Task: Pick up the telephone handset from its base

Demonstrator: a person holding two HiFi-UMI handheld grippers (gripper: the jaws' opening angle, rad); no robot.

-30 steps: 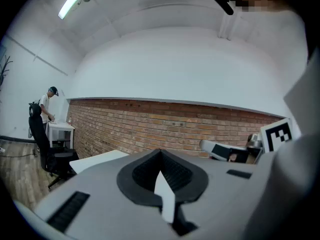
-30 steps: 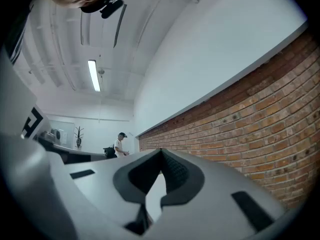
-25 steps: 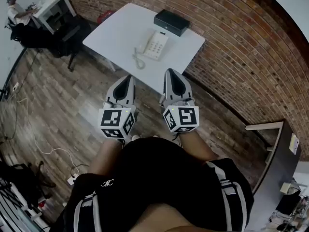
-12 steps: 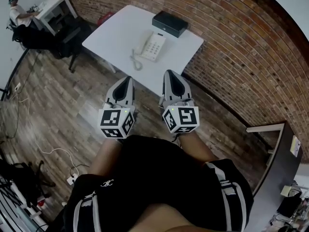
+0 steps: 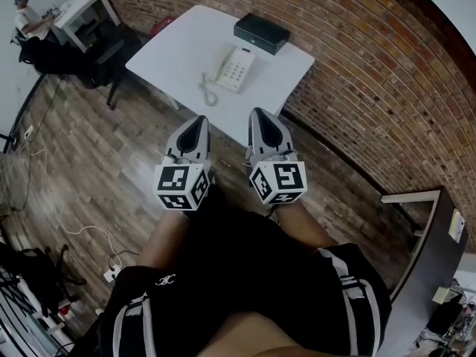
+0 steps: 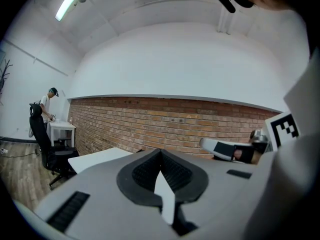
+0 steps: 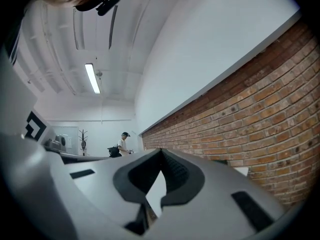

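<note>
The white telephone [image 5: 234, 71] lies on the white table [image 5: 178, 47], its handset [image 5: 222, 68] resting on the left side of the base. A coiled cord [image 5: 205, 91] trails toward the near table edge. Both grippers are held side by side in front of the person, short of the table and above the wooden floor. My left gripper [image 5: 195, 120] [image 6: 160, 153] is shut with nothing in it. My right gripper [image 5: 260, 112] [image 7: 161, 153] is also shut and holds nothing. The phone does not show in either gripper view.
A black box [image 5: 262, 33] sits at the table's far edge, by the brick wall [image 5: 372, 73]. A person [image 5: 26, 17] sits at a small white desk [image 5: 82, 10] far left, with black chairs [image 5: 104, 54] beside the table. Cables [image 5: 82, 233] lie on the floor.
Both grippers have eased a little forward toward the table, still shut. The phone and handset have not been touched.
</note>
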